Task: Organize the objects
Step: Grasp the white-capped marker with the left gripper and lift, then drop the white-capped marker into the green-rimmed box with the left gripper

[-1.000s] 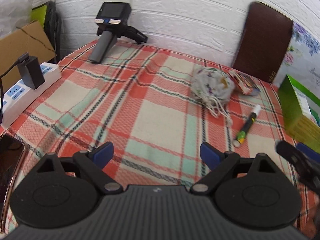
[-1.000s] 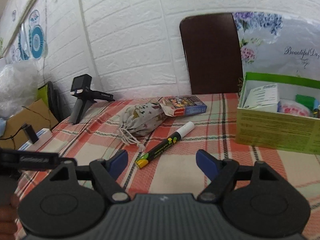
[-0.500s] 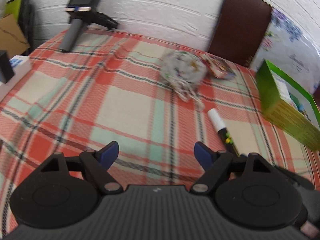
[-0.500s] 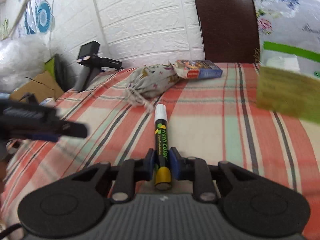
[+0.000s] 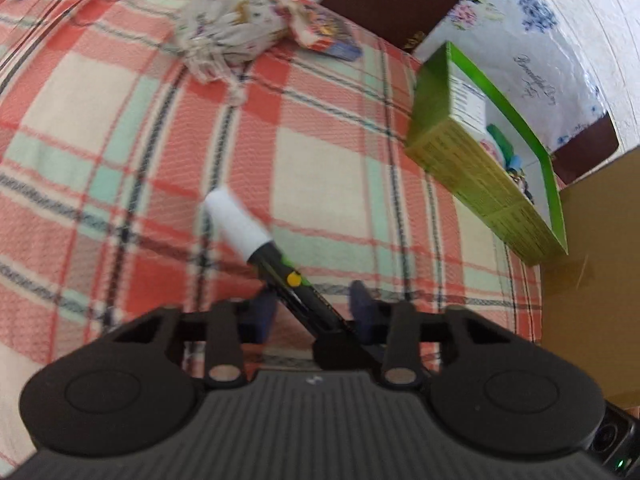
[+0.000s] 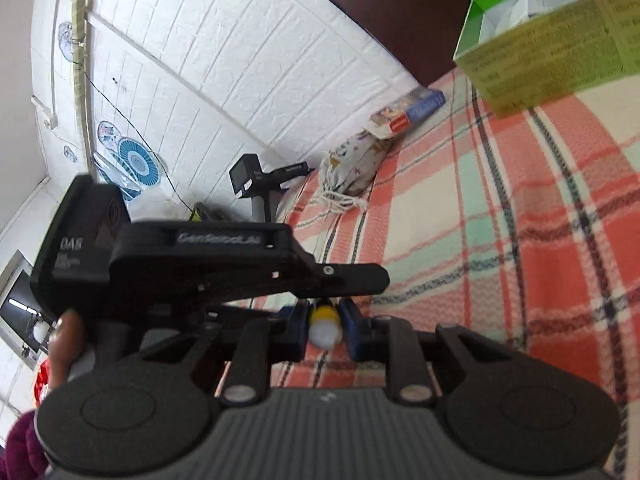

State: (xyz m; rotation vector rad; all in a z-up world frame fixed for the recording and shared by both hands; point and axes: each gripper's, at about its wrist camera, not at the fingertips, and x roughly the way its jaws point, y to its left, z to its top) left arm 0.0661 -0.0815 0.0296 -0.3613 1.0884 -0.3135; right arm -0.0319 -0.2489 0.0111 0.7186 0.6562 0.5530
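A black marker with a white cap (image 5: 256, 244) is lifted off the plaid cloth, tilted. My right gripper (image 6: 325, 322) is shut on its yellow rear end (image 6: 325, 323); most of the marker is hidden there behind my left gripper's body (image 6: 224, 264). My left gripper (image 5: 314, 312) has its jaws partly closed around the marker's barrel with gaps on both sides, not touching. A green open box (image 5: 486, 160) with several items inside stands to the right; it also shows in the right wrist view (image 6: 552, 64).
A patterned drawstring pouch (image 5: 228, 36) and a small colourful carton (image 5: 326, 38) lie at the far side of the plaid cloth (image 5: 140, 152). A brown cardboard box (image 5: 596, 280) stands at right. A dark chair back (image 6: 396, 12) and a black handheld device (image 6: 256, 184) are by the white wall.
My right gripper lifted and tilted the marker off the cloth. My left gripper swung right over the marker and its jaws narrowed around the barrel.
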